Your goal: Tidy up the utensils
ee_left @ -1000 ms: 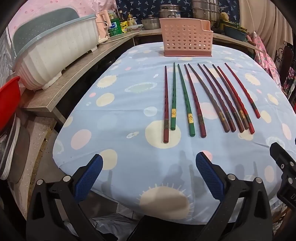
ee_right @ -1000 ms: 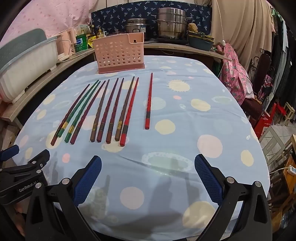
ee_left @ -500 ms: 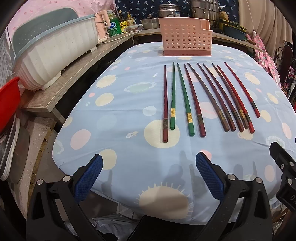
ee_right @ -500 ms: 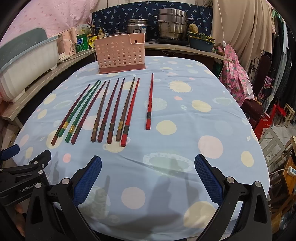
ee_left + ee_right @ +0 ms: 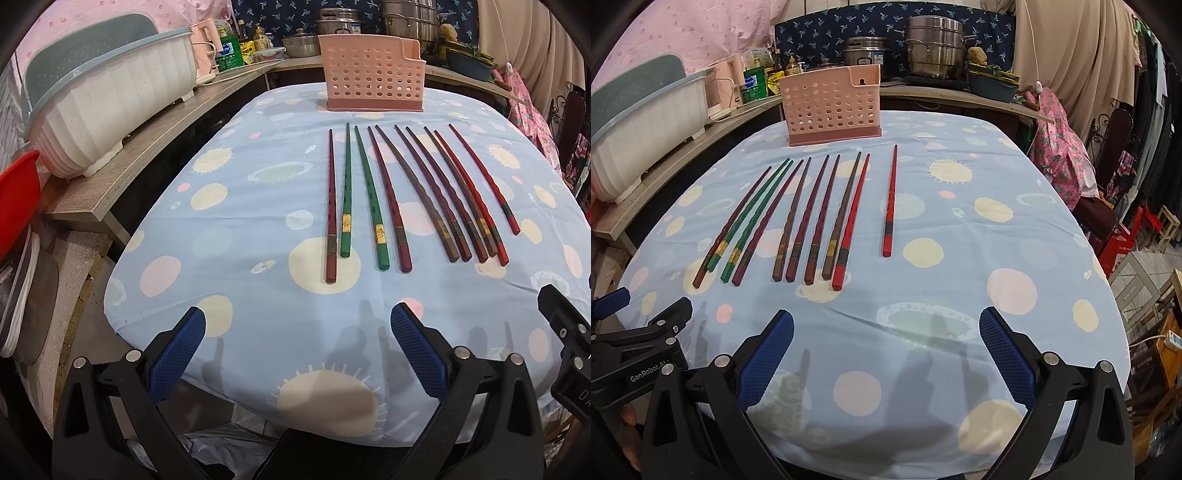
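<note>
Several chopsticks lie side by side on the blue spotted tablecloth (image 5: 236, 229), tips pointing away: dark red ones, two green ones (image 5: 371, 201) (image 5: 753, 218), brown ones and a bright red one (image 5: 889, 201) set apart at the right. A pink perforated utensil holder (image 5: 373, 83) (image 5: 833, 107) stands upright behind them at the table's far end. My left gripper (image 5: 295, 347) hovers open over the near table edge, short of the leftmost chopsticks. My right gripper (image 5: 886, 350) is open too, nothing between its fingers, near the front edge. The left gripper's body (image 5: 639, 350) shows at the right wrist view's left.
A wooden counter (image 5: 122, 173) runs along the left with a white dish rack (image 5: 107, 107), a red basin (image 5: 18, 192), bottles and a pink kettle. Steel pots (image 5: 934, 51) stand behind the holder. Chairs and clutter (image 5: 1108, 206) are off the table's right side.
Both views have shifted only slightly; the grippers stay open and the chopsticks lie where they were.
</note>
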Demonstrator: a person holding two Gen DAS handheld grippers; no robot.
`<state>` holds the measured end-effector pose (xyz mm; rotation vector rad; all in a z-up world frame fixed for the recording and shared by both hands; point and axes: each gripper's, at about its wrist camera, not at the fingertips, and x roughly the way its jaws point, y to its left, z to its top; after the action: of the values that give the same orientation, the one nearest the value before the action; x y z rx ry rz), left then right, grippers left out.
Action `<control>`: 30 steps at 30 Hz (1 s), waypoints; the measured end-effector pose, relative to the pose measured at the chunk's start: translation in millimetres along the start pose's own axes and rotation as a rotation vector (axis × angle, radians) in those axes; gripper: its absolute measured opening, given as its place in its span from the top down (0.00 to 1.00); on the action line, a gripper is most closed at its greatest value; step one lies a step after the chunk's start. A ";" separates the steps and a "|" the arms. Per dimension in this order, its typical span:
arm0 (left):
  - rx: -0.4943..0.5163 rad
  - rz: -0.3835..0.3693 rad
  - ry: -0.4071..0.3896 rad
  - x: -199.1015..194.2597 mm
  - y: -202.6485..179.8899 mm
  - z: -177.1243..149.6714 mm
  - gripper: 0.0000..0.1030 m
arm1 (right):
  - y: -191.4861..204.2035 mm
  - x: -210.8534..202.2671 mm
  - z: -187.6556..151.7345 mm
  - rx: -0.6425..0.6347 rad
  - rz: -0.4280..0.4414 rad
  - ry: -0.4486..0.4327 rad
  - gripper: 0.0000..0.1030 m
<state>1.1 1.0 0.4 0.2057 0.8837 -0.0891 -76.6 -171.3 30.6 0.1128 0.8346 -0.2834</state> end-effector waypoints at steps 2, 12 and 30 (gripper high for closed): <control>0.000 -0.001 0.000 0.0 0.1 0.0 0.07 | -0.1 0.0 -0.1 0.000 0.000 0.000 0.07; -0.001 -0.001 -0.001 0.0 0.3 0.1 0.07 | -0.1 0.0 -0.1 0.000 0.001 0.000 0.07; -0.004 -0.004 0.001 0.2 0.2 -2.5 0.07 | 0.1 -0.1 -0.1 0.000 0.001 0.002 0.07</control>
<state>-0.6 1.7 -1.3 0.2005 0.8849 -0.0908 -76.7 -171.1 30.7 0.1138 0.8362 -0.2821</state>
